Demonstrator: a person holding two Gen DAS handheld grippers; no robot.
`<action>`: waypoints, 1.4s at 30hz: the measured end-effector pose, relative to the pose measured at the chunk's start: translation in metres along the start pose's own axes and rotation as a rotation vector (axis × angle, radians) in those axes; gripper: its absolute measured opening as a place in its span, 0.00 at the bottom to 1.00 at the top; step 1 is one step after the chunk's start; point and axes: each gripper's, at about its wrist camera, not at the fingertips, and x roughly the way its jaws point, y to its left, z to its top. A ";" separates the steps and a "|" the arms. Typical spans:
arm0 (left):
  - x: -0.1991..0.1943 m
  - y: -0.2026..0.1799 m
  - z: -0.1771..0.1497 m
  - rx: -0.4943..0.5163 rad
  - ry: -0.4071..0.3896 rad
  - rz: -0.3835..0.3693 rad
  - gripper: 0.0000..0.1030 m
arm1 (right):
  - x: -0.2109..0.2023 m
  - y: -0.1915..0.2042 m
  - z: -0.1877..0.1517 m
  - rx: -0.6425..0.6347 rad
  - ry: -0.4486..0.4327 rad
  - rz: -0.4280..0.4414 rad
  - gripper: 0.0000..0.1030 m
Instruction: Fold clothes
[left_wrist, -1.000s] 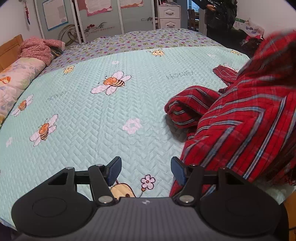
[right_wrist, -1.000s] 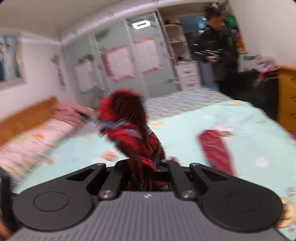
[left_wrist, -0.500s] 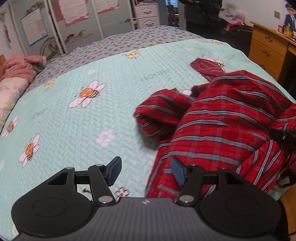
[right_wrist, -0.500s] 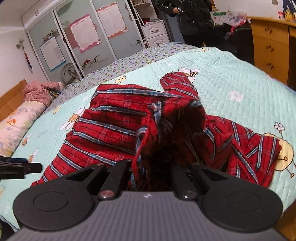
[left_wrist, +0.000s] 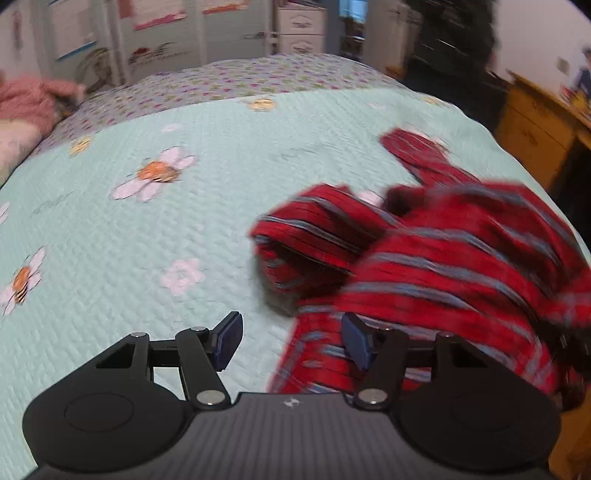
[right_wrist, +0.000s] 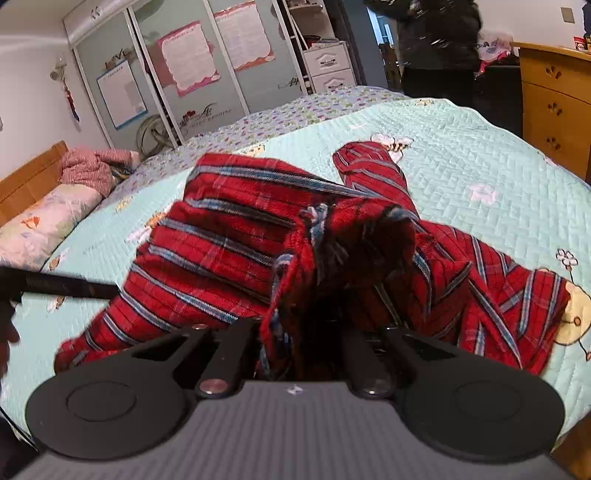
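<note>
- The red plaid flannel garment with blue stripes (right_wrist: 236, 236) lay crumpled on the pale green quilted bedspread with bee and flower prints (right_wrist: 480, 147), near the edge closest to the cameras; one sleeve (right_wrist: 373, 170) extended toward the far side.
- The right gripper (right_wrist: 299, 332) was pinching a bunched fold of that garment, its jaws pressed together on the cloth.
- The left gripper (left_wrist: 291, 341) stood spread; its right pad overlapped the garment's edge without pressing it.
- A wooden dresser (right_wrist: 554, 107) stood beside the bed.
</note>
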 end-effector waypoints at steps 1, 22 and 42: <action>0.003 0.005 0.004 -0.012 -0.015 -0.009 0.61 | 0.001 -0.002 -0.002 0.007 0.014 0.000 0.06; 0.079 -0.030 0.033 0.597 -0.191 -0.173 0.60 | 0.004 -0.024 -0.010 0.134 0.078 0.064 0.05; -0.141 0.108 0.033 -0.121 -0.678 0.018 0.02 | -0.098 0.073 0.077 -0.224 -0.368 0.167 0.05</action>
